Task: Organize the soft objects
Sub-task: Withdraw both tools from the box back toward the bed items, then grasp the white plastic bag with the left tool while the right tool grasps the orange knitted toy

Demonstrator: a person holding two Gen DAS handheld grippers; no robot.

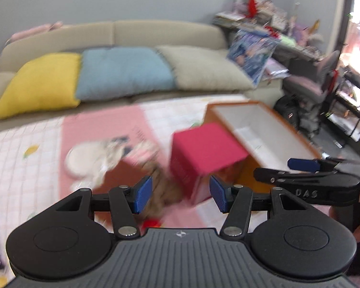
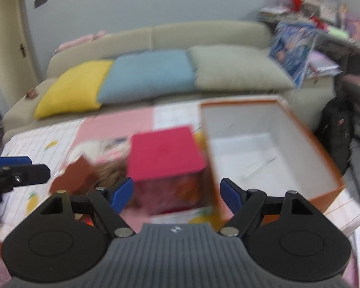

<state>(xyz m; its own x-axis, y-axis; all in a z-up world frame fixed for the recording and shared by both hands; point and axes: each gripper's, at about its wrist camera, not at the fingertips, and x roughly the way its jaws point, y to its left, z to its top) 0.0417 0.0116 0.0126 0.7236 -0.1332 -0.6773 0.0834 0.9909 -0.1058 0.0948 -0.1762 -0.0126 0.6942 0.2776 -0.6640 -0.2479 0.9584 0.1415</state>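
Lying at the left on the pink mat (image 1: pixel 103 124) is a blurred heap of soft toys (image 1: pixel 112 158); beside it stands a pink box (image 1: pixel 204 151), and further right an orange box (image 2: pixel 271 148), open on top with white inside; the left claw (image 1: pixel 180 194) hangs with jaws apart, holding nothing; the right claw (image 2: pixel 176 194) is also spread and empty; behind, a sofa (image 2: pixel 204 33) carries three cushions.

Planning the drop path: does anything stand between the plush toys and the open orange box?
Yes. The pink box stands on the mat between the blurred plush toys at its left and the orange box at its right.
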